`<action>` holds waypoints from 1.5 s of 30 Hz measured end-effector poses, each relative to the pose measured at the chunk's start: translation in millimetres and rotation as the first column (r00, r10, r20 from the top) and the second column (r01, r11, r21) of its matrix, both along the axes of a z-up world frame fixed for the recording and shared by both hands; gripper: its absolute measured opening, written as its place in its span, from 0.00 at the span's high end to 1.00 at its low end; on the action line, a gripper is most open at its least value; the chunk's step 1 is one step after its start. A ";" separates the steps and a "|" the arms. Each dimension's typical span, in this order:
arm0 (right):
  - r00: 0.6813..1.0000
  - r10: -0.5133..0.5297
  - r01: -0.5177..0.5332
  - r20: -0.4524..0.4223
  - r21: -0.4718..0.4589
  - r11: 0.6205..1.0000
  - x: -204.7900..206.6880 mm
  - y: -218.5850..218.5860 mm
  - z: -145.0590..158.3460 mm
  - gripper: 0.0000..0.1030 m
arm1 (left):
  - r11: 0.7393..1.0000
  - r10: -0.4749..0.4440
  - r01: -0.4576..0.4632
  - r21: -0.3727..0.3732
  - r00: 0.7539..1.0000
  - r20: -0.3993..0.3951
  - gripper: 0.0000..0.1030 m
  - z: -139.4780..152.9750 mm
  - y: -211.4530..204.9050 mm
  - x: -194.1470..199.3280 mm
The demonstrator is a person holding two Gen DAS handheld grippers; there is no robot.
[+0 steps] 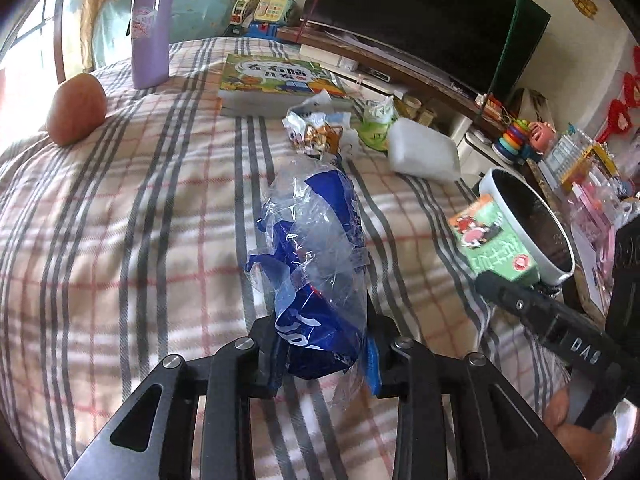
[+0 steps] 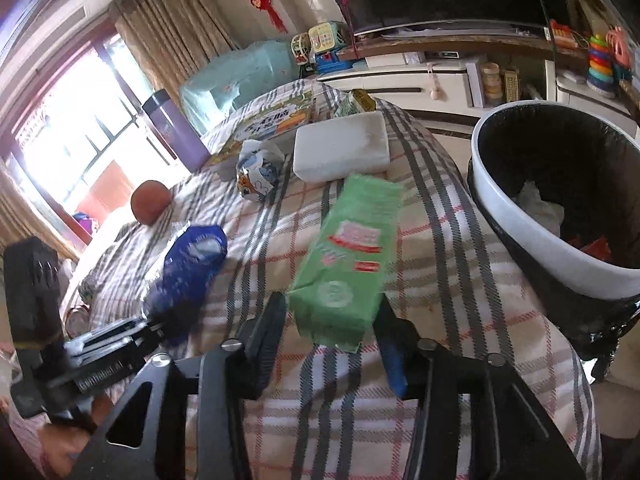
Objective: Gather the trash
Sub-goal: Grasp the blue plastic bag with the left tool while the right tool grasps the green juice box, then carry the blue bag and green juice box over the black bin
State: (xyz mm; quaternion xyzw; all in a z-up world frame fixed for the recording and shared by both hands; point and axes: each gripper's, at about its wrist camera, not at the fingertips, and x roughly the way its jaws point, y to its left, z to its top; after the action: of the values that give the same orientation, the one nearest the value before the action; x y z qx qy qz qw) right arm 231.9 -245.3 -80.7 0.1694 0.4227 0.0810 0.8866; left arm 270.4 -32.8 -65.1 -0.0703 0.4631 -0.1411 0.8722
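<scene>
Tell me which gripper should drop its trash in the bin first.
Right. The right gripper grips the green carton next to the trash bin; the left gripper, with the blue plastic wrapper, sits farther from it.

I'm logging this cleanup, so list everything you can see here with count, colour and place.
blue plastic wrapper: 1, blue and clear, in left gripper
green carton: 1, green, in right gripper
trash bin: 1, white, black liner, beside the bed on the right
crumpled wrappers: a few, white and green, by the book
white block: 1, white, bed's right side
book: 1, green, far end of bed
flask: 1, purple, upright, far left
apple: 1, red, left edge
plaid blanket: 1, pink and grey, on the bed
left gripper: 1, black, shut on wrapper
right gripper: 1, black, shut on carton
</scene>
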 end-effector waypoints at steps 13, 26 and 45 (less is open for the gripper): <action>0.998 -0.064 0.065 0.019 -0.039 0.997 6.9 -8.0 -5.1 0.65 | 1.000 -0.025 0.025 0.005 1.000 0.002 0.72 4.8 -17.2 -15.4; 0.992 -0.081 0.084 0.098 -0.031 0.996 -21.1 -32.6 24.3 0.66 | 0.993 -0.118 0.118 -0.003 0.992 0.033 0.72 22.5 -53.8 -29.1; 0.971 -0.200 0.207 0.130 -0.039 0.978 -60.7 -101.5 42.3 0.66 | 0.971 -0.238 0.239 -0.001 0.970 0.050 0.72 31.8 -115.3 -21.2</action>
State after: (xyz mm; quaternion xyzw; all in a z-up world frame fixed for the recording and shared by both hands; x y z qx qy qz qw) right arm 171.2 -346.8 -38.4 0.1833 0.3487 -0.0110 0.9191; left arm 249.2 -148.1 -33.3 -0.0137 0.4461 -0.2482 0.8598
